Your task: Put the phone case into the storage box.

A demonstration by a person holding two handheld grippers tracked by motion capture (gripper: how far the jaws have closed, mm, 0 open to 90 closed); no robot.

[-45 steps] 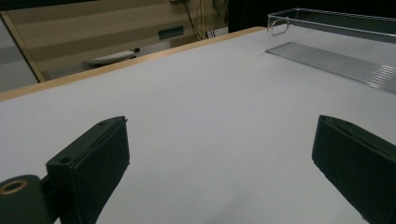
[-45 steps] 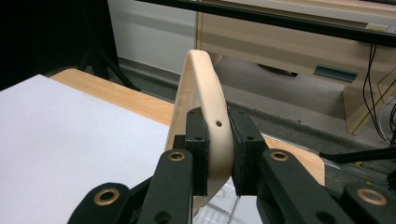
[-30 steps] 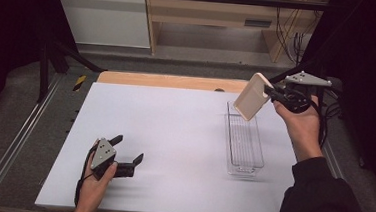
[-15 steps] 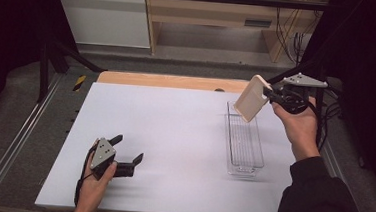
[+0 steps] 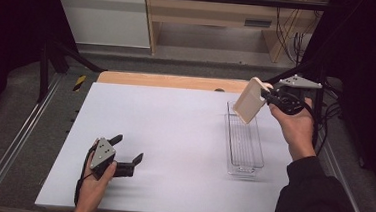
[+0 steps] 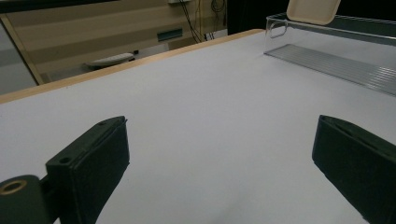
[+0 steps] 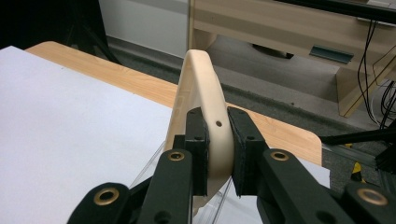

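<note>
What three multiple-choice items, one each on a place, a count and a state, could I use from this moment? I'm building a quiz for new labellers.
1. Where is the beige tray?
A. flat on the white table
B. held in the air above the clear bin's far end
C. beside the left claw

2. How many clear bins stand on the table?
A. one
B. two
C. three

3. How does the left claw stand?
A. shut on the tray
B. shut on nothing
C. open, holding nothing

Answers:
1 B: the right claw grips its rim above the clear bin.
2 A: a single bin stands on the white table.
3 C: its jaws stand wide apart over bare table.
</note>
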